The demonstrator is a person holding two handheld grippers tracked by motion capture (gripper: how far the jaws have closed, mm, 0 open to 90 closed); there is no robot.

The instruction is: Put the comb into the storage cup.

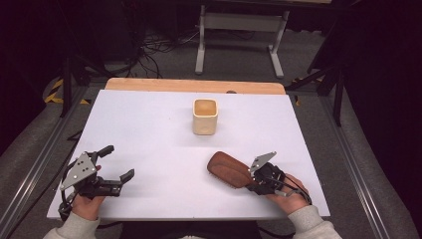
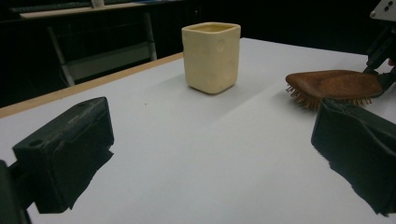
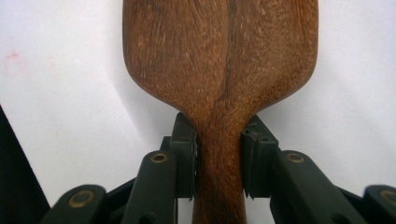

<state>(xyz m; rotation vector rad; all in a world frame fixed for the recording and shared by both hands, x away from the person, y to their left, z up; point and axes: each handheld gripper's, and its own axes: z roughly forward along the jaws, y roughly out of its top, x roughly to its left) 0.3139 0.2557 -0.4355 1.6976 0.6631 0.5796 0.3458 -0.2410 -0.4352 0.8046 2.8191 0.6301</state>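
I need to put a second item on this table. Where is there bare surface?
The widest bare patch lies between the left gripper and the brush, in front of the cup. Both far corners of the table, left and right of the cup, are also bare. The crowded spot is the near right, where the right gripper clamps the brush handle.

Your right gripper [image 1: 253,180] sits low at the near right, angled inward, its jaws drawn in close against what lies between them. Your left gripper [image 1: 115,163] rests at the near left, pointing right across the counter, jaws spread wide with nothing between them.
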